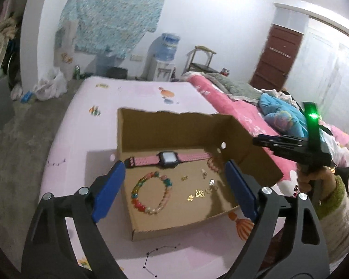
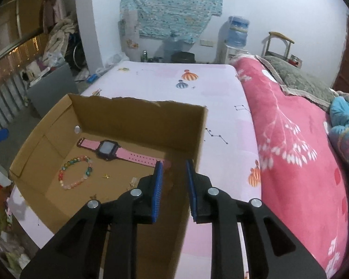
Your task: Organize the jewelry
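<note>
Watch (image 1: pixel 167 160), bracelet (image 1: pixel 151 193) inside cardboard box (image 1: pixel 174 125), both tools parted.

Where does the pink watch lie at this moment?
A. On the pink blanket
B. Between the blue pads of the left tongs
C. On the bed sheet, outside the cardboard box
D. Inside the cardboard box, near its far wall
D: the pink watch lies flat on the floor of the cardboard box, close to the far wall, with the bead bracelet nearer to the camera, and no tongs touch it.
</note>
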Motion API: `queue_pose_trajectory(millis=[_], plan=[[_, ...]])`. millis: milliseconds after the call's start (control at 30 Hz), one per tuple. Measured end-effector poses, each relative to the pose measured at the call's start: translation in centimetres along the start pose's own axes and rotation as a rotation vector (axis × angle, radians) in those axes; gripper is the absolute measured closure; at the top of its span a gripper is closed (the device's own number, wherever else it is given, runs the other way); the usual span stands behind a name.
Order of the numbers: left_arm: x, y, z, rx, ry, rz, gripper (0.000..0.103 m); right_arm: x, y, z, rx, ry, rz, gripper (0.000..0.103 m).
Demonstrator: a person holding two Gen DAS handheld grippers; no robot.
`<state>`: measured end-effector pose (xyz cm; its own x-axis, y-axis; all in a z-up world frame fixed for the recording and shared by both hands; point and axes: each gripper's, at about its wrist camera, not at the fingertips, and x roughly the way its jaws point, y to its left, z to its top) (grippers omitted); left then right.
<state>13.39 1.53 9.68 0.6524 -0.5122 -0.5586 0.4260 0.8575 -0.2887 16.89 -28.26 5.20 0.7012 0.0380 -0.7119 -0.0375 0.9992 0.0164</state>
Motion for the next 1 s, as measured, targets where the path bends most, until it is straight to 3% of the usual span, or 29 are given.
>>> queue_pose_trajectory(millis=[33, 100, 200, 333, 467, 667, 833, 1000], plan=[[0.0, 0.4, -0.2, -0.012, 0.005, 0.001, 0.019, -0.6, -0.4, -0.4, 0.022, -0.01, -0.007, 0.081], [0.5, 1.2, -0.6, -0.042, 0.024, 0.001, 0.019, -1.5, -1.4, -1.0, 0.077, -0.026, -0.01, 0.068], [1.6, 2.2, -1.4, -0.1, 0.056, -0.012, 0.019, -2.3, -3.2, -2.1, 0.196, -0.03, 0.03, 0.063], [3.9, 4.0, -2.6, -0.23, 0.139, -0.078, 0.019, -0.8, -5.5, -4.9, 0.394, 0.065, 0.19, 0.062], [5.2, 5.3, -3.4, -0.334, 0.178, -0.125, 0.018, 0.9, -5.0, -6.4, 0.451, 0.151, 0.333, 0.06], [5.2, 5.7, -3.6, -0.375, 0.178, -0.152, 0.018, 0.5, -2.3, -5.8, 0.352, 0.156, 0.229, 0.058], [4.8, 4.8, -3.8, -0.341, 0.187, -0.114, 0.018, -0.1, -1.7, -6.4, 0.358, 0.167, 0.214, 0.058], [3.7, 4.4, -4.7, -0.35, 0.2, -0.129, 0.017, -1.3, -2.0, -7.7, 0.379, 0.178, 0.2, 0.058]])
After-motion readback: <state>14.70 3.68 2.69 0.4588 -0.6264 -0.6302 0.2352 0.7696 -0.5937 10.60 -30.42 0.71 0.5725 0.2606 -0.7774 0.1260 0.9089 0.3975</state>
